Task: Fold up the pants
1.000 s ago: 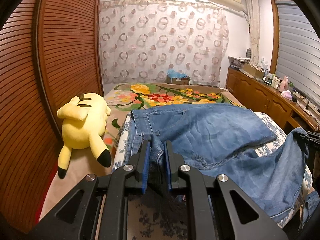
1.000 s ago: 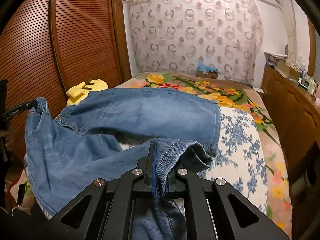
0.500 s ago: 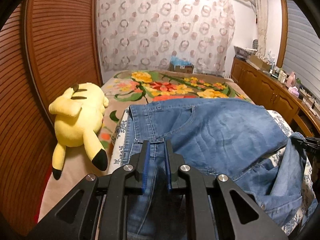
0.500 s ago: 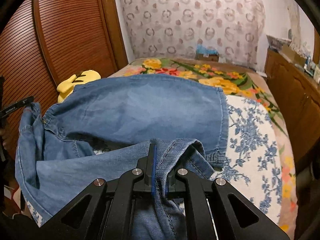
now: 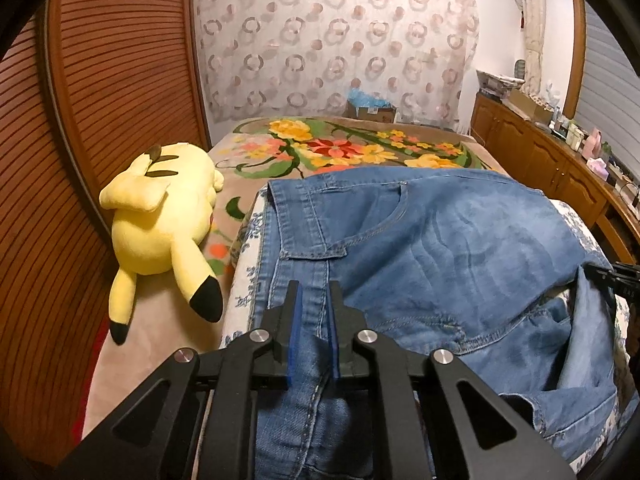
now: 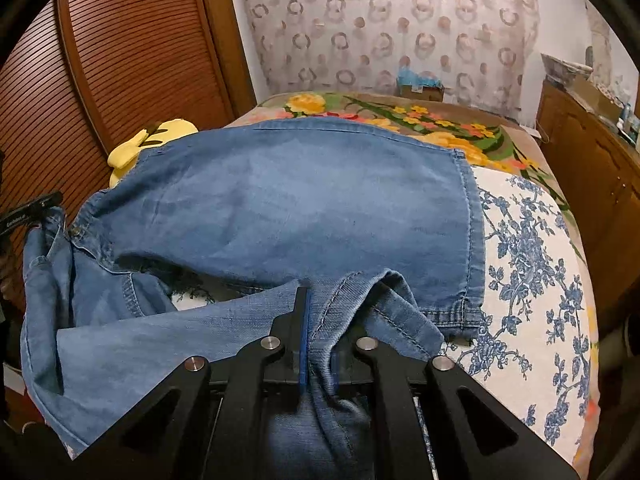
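Both grippers have carried the near layer of the jeans (image 6: pixel 304 208) farther up the bed (image 6: pixel 532 264) over the last second, so that more of the garment now lies doubled on the blue-flowered cover. We find the pants spread across that cover, waistband towards the yellow plush toy (image 5: pixel 160 216) and hem end at the opposite side; the upper layer is fairly smooth, the denim mid-blue and faded, with a pocket seam showing.

We judge the fold about to be laid down. The chief risk is misalignment: the carried edge sits short of the layer beneath and bunches at the crotch (a dark gap shows there), so a release now would trap a ridge.

The left gripper (image 5: pixel 313 320) is clamped on the waistband fabric, its blue pads nearly together. The right gripper (image 6: pixel 320 320) pinches the rolled hem; its jaws have just been opening slightly, with denim between them, so that corner could slip free early.
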The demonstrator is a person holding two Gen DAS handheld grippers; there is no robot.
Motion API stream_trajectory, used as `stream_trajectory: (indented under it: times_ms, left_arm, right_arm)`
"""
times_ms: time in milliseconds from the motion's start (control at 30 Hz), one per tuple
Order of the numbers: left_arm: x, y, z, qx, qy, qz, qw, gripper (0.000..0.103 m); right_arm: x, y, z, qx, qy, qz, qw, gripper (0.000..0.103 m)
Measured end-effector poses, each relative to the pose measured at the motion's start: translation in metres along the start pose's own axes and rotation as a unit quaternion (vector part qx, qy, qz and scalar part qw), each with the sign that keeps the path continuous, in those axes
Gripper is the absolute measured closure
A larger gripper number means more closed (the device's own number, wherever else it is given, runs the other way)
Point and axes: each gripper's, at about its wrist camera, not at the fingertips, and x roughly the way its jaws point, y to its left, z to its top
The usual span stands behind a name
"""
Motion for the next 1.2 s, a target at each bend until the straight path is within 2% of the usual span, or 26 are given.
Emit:
stream_trajectory:
  times_ms: [33,100,267,367,433,500,700,967,1200]
  left_arm:
    - [-0.001,0.001,-0.001,-0.002,0.0,0.001,1.0,0.091]
    - [-0.006,0.002,-0.002,-0.005,-0.002,0.0,1.0,0.091]
    - [-0.022,0.002,-0.004,0.001,-0.007,0.009,0.9999,0.09]
    - [-0.035,0.003,-0.009,0.003,-0.009,0.017,0.9998,0.078]
    - [-0.046,0.005,-0.015,0.003,-0.014,0.017,0.9998,0.063]
    - [-0.059,0.007,-0.022,0.003,-0.022,0.02,0.9995,0.053]
    - [-0.093,0.015,-0.049,-0.003,-0.04,0.025,0.9989,0.053]
    - [-0.108,0.032,-0.099,-0.016,-0.032,0.032,0.9988,0.053]
    - [-0.108,0.043,-0.128,-0.035,-0.023,0.033,0.9986,0.053]
  right_arm:
    - [-0.002,-0.001,-0.001,0.001,-0.002,0.0,1.0,0.092]
    - [-0.007,0.0,-0.002,0.003,-0.005,-0.009,1.0,0.084]
    - [-0.023,0.004,-0.009,0.0,-0.017,-0.012,1.0,0.076]
    - [-0.032,0.007,-0.017,0.0,-0.023,-0.013,1.0,0.075]
    - [-0.037,0.009,-0.022,-0.001,-0.026,-0.014,1.0,0.075]
    - [-0.043,0.012,-0.028,-0.001,-0.032,-0.017,0.999,0.074]
    - [-0.063,0.017,-0.048,0.002,-0.05,-0.031,0.998,0.06]
    - [-0.087,0.027,-0.084,-0.002,-0.06,-0.038,0.997,0.055]
    - [-0.111,0.032,-0.108,0.0,-0.068,-0.047,0.997,0.051]
